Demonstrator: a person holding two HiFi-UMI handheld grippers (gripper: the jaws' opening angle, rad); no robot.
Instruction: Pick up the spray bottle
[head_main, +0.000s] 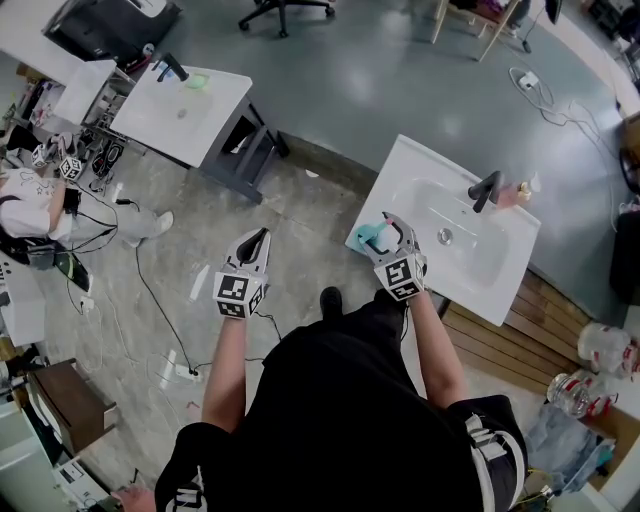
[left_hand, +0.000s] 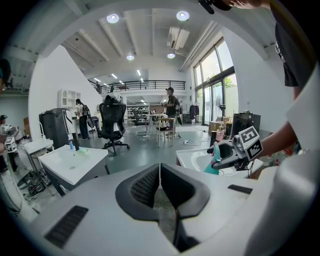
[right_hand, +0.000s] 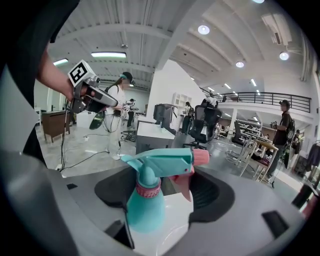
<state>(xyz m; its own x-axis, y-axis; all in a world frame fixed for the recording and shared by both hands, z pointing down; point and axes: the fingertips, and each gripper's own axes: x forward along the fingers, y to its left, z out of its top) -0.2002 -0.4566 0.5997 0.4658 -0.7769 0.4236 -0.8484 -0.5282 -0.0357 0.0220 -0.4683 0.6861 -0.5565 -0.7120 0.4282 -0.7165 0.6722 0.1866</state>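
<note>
The teal spray bottle (head_main: 371, 238) with a pink nozzle and trigger stands upright on the near left corner of the white sink (head_main: 404, 163). My right gripper (head_main: 384, 231) is open around it. In the right gripper view the bottle (right_hand: 144, 205) sits close to the left pad, and a gap shows between its pink trigger and the right pad (right_hand: 216, 192). My left gripper (head_main: 262, 234) hangs shut and empty over the floor, left of the sink. In the left gripper view its pads (left_hand: 150, 185) meet, and the bottle (left_hand: 214, 163) shows far right.
A black faucet (head_main: 484, 190) and a small pink bottle (head_main: 520, 192) stand at the sink's far rim. A second white sink stand (head_main: 180, 105) is at the upper left. Cables and a power strip (head_main: 178, 368) lie on the floor. Clear jugs (head_main: 603, 346) sit at the right.
</note>
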